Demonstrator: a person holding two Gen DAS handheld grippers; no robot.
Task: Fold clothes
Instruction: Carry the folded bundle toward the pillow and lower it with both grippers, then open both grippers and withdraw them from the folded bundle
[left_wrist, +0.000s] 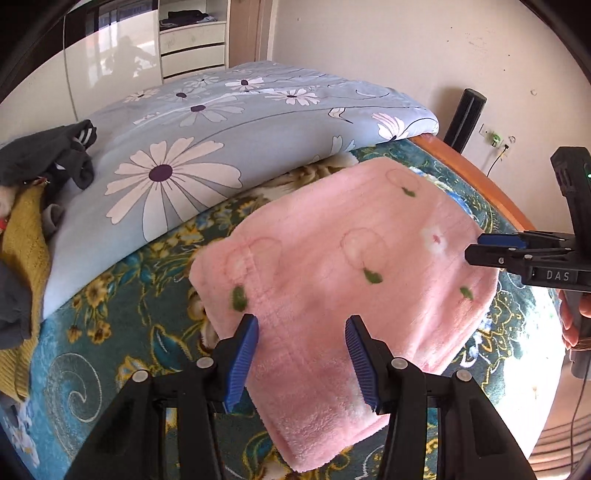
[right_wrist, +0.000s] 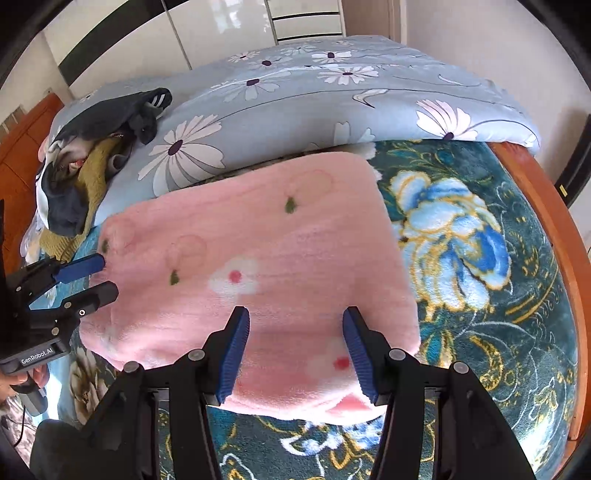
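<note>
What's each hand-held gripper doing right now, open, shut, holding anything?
Left hand-held gripper: open, empty, over the folded fluffy pink garment.
Right hand-held gripper: open, empty, over the same garment.

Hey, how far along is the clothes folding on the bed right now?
Done: the pink fleece garment lies folded into a flat rectangle on the teal floral blanket. In hand: nothing; the left gripper and right gripper both hover open over its near edge. Left: a rumpled pile of dark and mustard clothes beside the daisy-print duvet is unfolded.
</note>
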